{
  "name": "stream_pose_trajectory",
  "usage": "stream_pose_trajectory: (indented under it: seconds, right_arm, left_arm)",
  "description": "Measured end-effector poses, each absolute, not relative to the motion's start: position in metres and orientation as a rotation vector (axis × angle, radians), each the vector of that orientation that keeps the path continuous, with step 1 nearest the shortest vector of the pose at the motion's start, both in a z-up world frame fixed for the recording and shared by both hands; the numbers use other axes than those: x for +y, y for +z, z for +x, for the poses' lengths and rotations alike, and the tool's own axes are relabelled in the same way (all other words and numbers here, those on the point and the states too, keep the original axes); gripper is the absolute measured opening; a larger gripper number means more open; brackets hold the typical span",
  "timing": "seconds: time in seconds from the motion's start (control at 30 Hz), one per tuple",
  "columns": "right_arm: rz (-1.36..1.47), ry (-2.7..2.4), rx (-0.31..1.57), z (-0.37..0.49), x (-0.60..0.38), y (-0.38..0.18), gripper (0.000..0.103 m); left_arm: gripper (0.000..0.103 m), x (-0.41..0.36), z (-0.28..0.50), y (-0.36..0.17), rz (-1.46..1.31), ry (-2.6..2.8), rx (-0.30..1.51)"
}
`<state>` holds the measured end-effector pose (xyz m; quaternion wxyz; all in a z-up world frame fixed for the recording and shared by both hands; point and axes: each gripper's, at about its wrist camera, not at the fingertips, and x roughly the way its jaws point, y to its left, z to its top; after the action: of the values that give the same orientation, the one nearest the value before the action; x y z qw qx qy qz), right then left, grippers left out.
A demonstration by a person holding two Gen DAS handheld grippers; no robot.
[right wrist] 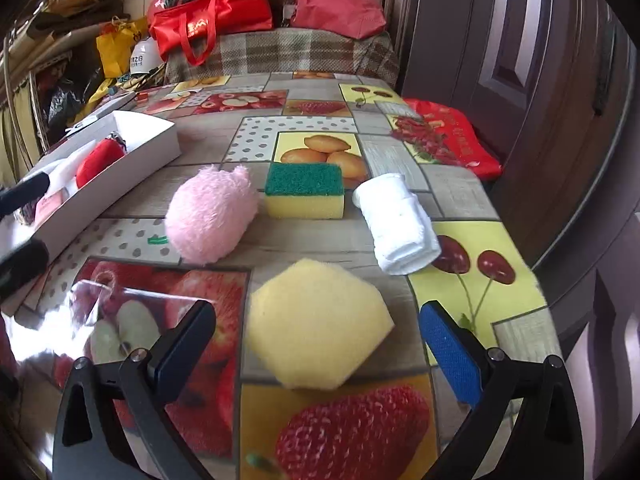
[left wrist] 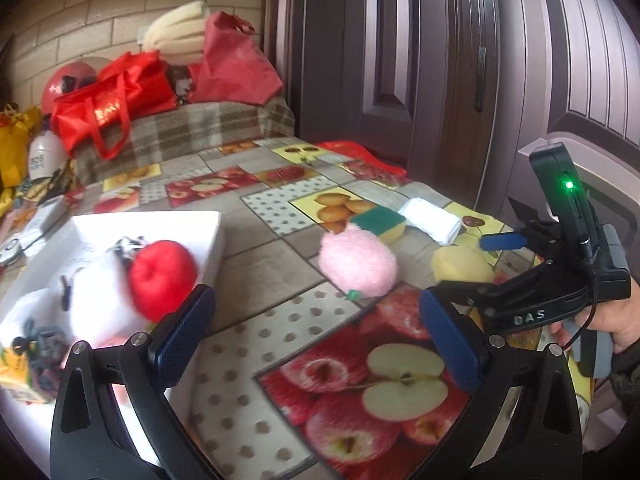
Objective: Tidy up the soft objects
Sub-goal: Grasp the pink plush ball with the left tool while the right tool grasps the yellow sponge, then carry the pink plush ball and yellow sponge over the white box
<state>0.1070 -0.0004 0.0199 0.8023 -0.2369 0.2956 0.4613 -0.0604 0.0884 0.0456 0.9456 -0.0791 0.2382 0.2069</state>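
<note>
A white box (left wrist: 214,236) (right wrist: 132,168) on the table's left holds a red plush apple (left wrist: 162,280) (right wrist: 98,160) and white soft items. My left gripper (left wrist: 316,336) is open and empty, just right of the box. On the table lie a pink plush (left wrist: 358,264) (right wrist: 212,216), a green-and-yellow sponge (left wrist: 382,224) (right wrist: 304,190), a rolled white towel (left wrist: 432,220) (right wrist: 400,228) and a yellow sponge (left wrist: 460,264) (right wrist: 320,320). My right gripper (right wrist: 318,346) is open, its fingers either side of the yellow sponge, not clamped. It also shows in the left wrist view (left wrist: 468,266).
The table (right wrist: 304,252) has a fruit-print cloth. Red bags (left wrist: 116,100) (right wrist: 208,20), a yellow bag (right wrist: 118,46) and a plaid-covered surface (right wrist: 280,52) stand at the back. A dark door (left wrist: 440,60) is on the right. A red cushion (right wrist: 452,136) lies at the table's right edge.
</note>
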Motion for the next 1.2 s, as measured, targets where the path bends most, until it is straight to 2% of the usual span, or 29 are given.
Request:
stream_pose_trajectory:
  seconds: [0.03,0.07,0.23,0.43,0.5,0.57,0.6,0.73,0.93,1.2]
  right_arm:
    - [-0.480,1.001,0.647,0.112,-0.002,0.020,0.070]
    - [-0.456,1.007,0.667,0.116,-0.005,0.019,0.060]
    - [-0.275,0.986,0.686,0.134,-0.028,0.027,0.060]
    - [-0.226,0.974,0.714,0.143,-0.027,0.028,0.059]
    - [-0.177,0.997,0.750,0.151,-0.029,0.026,0.059]
    - [-0.144,1.007,0.764,0.154,-0.031,0.025,0.059]
    - [-0.142,1.009,0.760,0.153,-0.032,0.026,0.059]
    - [-0.174,1.012,0.730,0.146,-0.028,0.029,0.059]
    - [-0.182,1.038,0.647,0.137,-0.029,0.036,0.059]
    - [-0.194,1.062,0.411,0.106,-0.040,0.054,0.059]
  left_arm:
    - [0.102,0.088,-0.051,0.044,-0.161,0.408,0.505]
    - [0.102,0.088,-0.041,0.043,-0.158,0.398,0.523]
    - [0.102,0.090,0.008,0.036,-0.148,0.370,0.610]
    - [0.102,0.100,0.046,0.030,-0.170,0.368,0.671]
    - [0.093,0.109,0.053,0.026,-0.193,0.381,0.702]
    - [0.069,0.113,0.061,0.019,-0.216,0.370,0.755]
    - [0.065,0.114,0.063,0.016,-0.221,0.364,0.770]
    - [0.062,0.112,0.056,0.020,-0.232,0.342,0.731]
    - [0.062,0.097,0.014,0.039,-0.178,0.366,0.578]
    - [0.062,0.066,-0.054,0.052,-0.054,0.405,0.443]
